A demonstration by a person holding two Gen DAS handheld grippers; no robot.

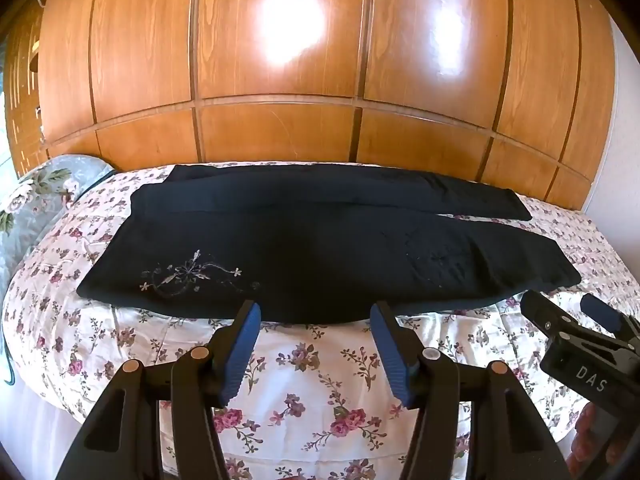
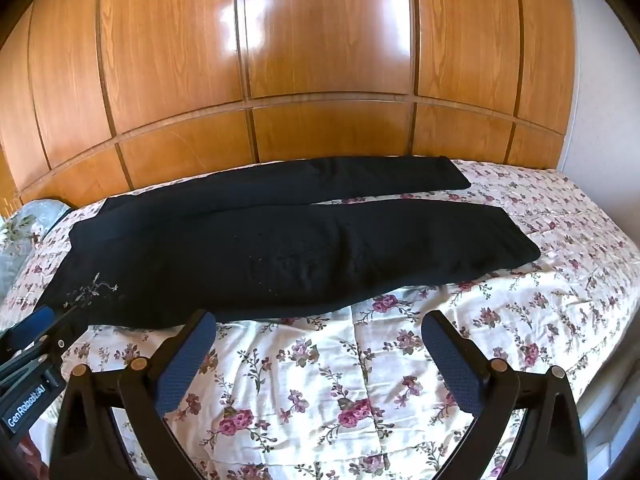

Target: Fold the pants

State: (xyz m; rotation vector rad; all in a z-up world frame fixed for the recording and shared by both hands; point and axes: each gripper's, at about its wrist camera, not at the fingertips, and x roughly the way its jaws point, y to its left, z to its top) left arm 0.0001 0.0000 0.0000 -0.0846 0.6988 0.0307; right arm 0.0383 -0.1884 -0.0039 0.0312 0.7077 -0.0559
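Note:
Black pants (image 1: 320, 248) lie flat across the floral bed, waist to the left, both legs stretched to the right; silver flower embroidery (image 1: 188, 274) marks the near hip. They also show in the right wrist view (image 2: 280, 256). My left gripper (image 1: 316, 314) is open and empty, just short of the pants' near edge at the middle. My right gripper (image 2: 320, 322) is open and empty, in front of the near leg. In the left wrist view it sits at the right (image 1: 568, 312), close to the near leg's hem.
The floral bedspread (image 1: 320, 380) covers the bed. A wooden panelled wardrobe (image 1: 280, 80) stands behind the bed. A grey floral pillow (image 1: 36, 192) lies at the far left. A white wall (image 2: 592, 120) is at the right.

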